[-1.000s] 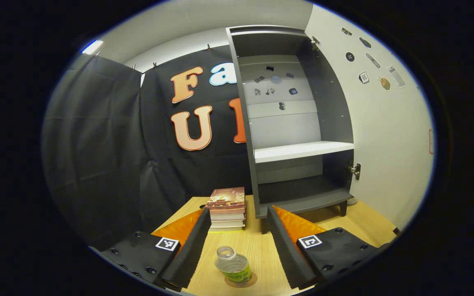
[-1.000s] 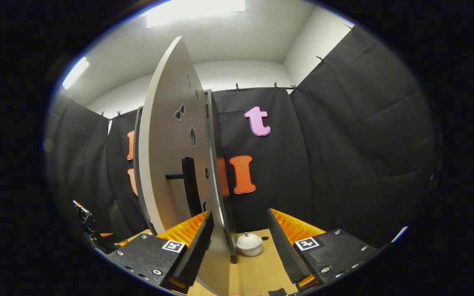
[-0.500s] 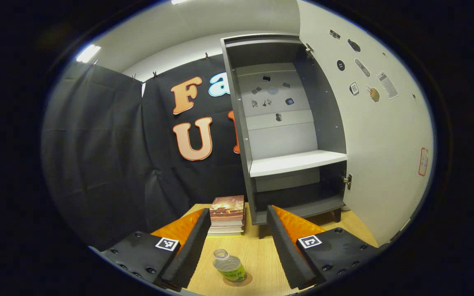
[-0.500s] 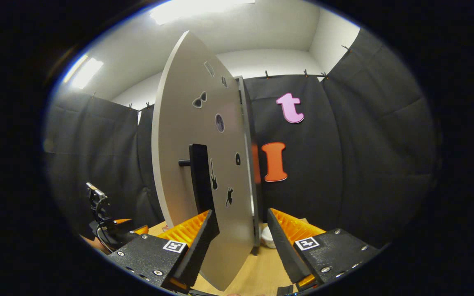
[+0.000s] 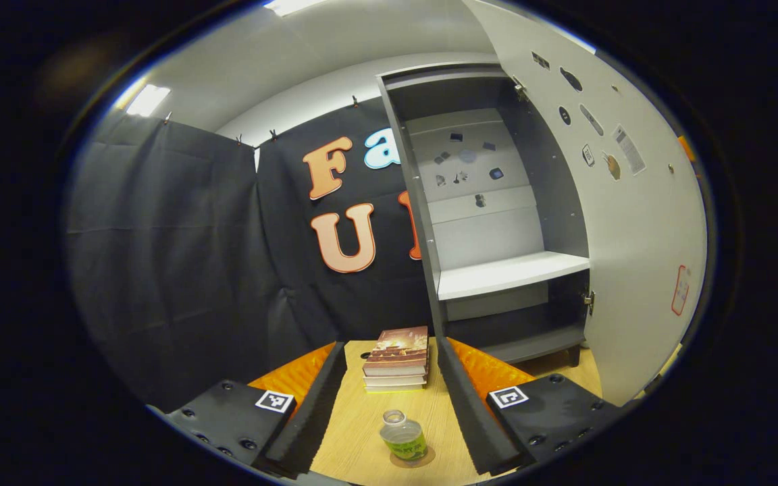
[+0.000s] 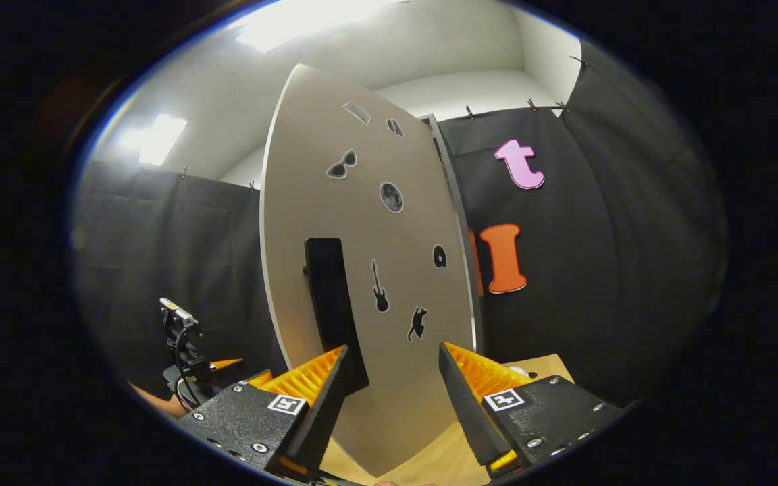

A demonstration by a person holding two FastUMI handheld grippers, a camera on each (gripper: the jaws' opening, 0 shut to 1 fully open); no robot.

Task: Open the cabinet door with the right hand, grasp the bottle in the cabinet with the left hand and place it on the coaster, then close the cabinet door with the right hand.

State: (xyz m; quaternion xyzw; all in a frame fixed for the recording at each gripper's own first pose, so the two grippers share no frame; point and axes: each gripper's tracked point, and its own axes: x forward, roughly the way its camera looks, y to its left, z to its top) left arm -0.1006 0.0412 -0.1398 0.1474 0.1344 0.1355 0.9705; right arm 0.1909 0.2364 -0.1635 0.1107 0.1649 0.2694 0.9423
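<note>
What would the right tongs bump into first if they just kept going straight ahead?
Most likely the cabinet door: its outer face fills the space just beyond the open right tongs, with the dark handle slightly left of that line. Depth is hard to judge.

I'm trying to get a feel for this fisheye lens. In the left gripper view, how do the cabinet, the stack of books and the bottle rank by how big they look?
1. Cabinet, by far the largest, though farthest off.
2. Stack of books.
3. Bottle, on its coaster; it looks smallest even though it sits nearest the camera, so it is probably smallest in fact too.
</note>
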